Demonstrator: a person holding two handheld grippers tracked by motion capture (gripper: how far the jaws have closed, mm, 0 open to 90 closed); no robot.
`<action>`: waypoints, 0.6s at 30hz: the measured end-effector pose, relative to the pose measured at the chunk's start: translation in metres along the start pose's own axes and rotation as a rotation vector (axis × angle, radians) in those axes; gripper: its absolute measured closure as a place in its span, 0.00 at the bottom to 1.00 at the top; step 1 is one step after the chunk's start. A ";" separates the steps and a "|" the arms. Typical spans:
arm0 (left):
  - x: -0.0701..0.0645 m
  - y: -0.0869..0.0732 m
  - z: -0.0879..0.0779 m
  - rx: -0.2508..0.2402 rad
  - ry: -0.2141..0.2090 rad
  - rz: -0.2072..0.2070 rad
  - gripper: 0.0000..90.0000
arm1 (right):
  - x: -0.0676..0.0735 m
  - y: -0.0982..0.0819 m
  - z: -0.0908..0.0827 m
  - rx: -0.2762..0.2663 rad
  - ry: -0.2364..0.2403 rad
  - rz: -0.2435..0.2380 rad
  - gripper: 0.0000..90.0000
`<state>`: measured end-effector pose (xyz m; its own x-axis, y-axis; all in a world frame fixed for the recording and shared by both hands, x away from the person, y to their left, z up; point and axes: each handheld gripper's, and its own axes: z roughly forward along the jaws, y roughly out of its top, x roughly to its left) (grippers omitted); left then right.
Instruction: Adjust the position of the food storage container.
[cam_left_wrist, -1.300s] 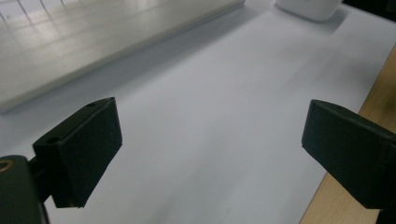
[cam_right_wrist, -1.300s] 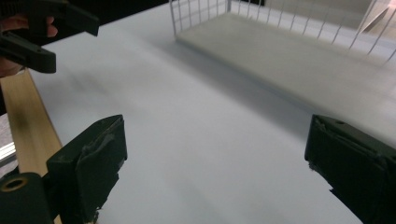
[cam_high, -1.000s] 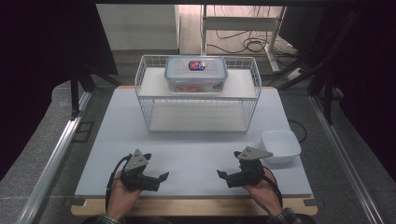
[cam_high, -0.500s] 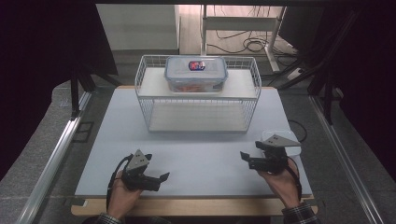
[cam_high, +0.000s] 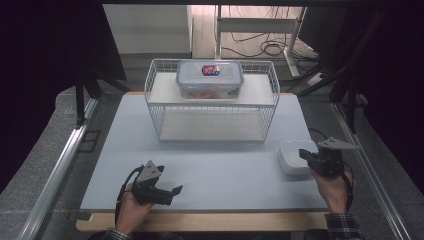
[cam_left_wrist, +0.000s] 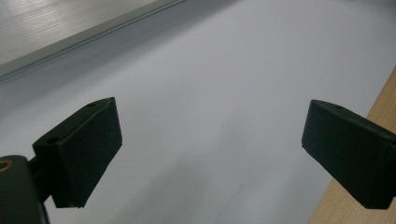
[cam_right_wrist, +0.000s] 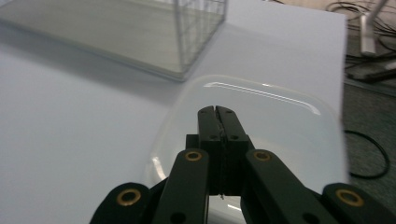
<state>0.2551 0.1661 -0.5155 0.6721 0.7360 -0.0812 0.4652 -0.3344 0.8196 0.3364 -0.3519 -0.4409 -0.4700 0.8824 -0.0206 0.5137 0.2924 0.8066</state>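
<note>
My right gripper (cam_high: 305, 155) hangs at the right side of the table, its tips over the near edge of a shallow white dish (cam_high: 291, 158). In the right gripper view the two black jaws (cam_right_wrist: 217, 110) are pressed together above the dish (cam_right_wrist: 285, 126). They have just been closing, with nothing between them. My left gripper (cam_high: 174, 191) rests near the front edge at the left. In the left gripper view its jaws (cam_left_wrist: 210, 149) stand wide open over the bare white board.
A white wire rack (cam_high: 212, 107) stands at the middle back, with a clear lidded box (cam_high: 209, 78) on its top shelf. Its corner (cam_right_wrist: 196, 28) is just beyond the dish. A wooden strip (cam_high: 200, 220) runs along the front of the white board (cam_high: 220, 165).
My right gripper moved to the right and away from the front edge, up to the white dish, and its jaws went from open to shut. The left gripper stayed put.
</note>
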 end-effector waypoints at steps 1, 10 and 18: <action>0.000 0.000 0.000 0.000 -0.001 0.000 0.05 | -0.005 -0.001 -0.001 -0.003 -0.009 0.012 1.00; 0.000 0.000 0.002 0.000 -0.004 -0.004 0.05 | -0.039 -0.002 0.001 -0.011 -0.117 0.058 1.00; 0.001 0.000 0.003 -0.003 -0.007 -0.014 0.06 | -0.062 -0.006 0.018 0.021 -0.179 0.058 1.00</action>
<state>0.2573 0.1654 -0.5170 0.6695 0.7364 -0.0970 0.4730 -0.3221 0.8201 0.3755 -0.4011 -0.4551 -0.3052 0.9489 -0.0807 0.5520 0.2453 0.7970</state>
